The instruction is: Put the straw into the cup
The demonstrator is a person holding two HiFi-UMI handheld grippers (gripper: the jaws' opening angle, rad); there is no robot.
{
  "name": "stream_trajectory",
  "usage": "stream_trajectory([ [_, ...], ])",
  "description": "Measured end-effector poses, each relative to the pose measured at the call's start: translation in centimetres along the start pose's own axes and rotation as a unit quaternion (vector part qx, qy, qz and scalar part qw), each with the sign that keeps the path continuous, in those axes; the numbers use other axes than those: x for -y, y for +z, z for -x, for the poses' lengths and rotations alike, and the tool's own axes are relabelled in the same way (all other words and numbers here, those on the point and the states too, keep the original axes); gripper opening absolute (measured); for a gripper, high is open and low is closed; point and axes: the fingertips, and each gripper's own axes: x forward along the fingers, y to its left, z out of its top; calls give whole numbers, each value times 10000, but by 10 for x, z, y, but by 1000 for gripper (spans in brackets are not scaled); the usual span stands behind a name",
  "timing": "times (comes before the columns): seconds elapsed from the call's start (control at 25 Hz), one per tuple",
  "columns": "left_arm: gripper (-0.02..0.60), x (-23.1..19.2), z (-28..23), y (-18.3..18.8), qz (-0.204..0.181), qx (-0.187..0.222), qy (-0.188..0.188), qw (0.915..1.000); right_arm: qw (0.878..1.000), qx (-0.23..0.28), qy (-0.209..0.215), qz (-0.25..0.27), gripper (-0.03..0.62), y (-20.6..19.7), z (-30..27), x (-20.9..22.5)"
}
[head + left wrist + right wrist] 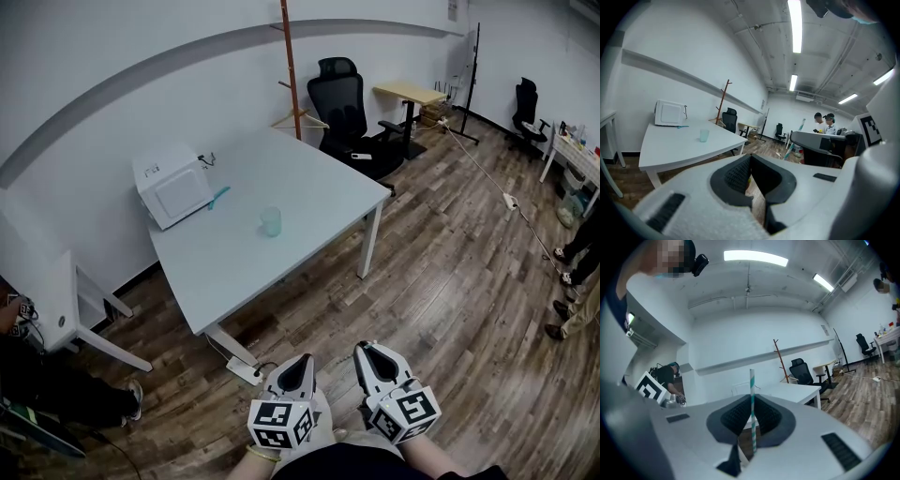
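Observation:
A pale green translucent cup (271, 221) stands upright near the middle of the white table (309, 187); it also shows in the left gripper view (704, 135). Both grippers are low in the head view, well short of the table over the wood floor. My right gripper (362, 350) is shut on a teal-and-white striped straw (752, 394), which stands upright between its pads. My left gripper (306, 360) has its jaw tips together with nothing between them (750, 158). The straw is not visible in the head view.
A white box-shaped appliance (172, 186) sits at the table's far left corner with a teal item (218, 197) beside it. Behind the table are a black office chair (342, 103) and a wooden coat stand (291, 66). People stand at the right edge (577, 272). A white side table (66, 300) is left.

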Motion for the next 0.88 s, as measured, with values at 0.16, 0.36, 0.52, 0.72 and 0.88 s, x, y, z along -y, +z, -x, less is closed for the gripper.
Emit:
stream_trajectory([
  [0.16, 17, -15, -16, 9, 43, 32, 29, 10000, 10000, -2, 52, 6, 40, 2, -23, 5],
  [0.36, 17, -31, -39, 17, 57, 26, 28, 10000, 9999, -121, 27, 4, 40, 0, -50, 16],
  [0.52, 17, -50, -61, 28, 59, 40, 31, 10000, 9999, -127, 24, 28, 40, 2, -78, 24],
  [0.72, 17, -72, -90, 43, 71, 13, 36, 10000, 9999, -170, -1, 14, 40, 7, -114, 39],
  [0.88, 18, -88, -111, 53, 75, -34, 2, 10000, 9998, -195, -51, 20, 40, 11, -141, 48],
])
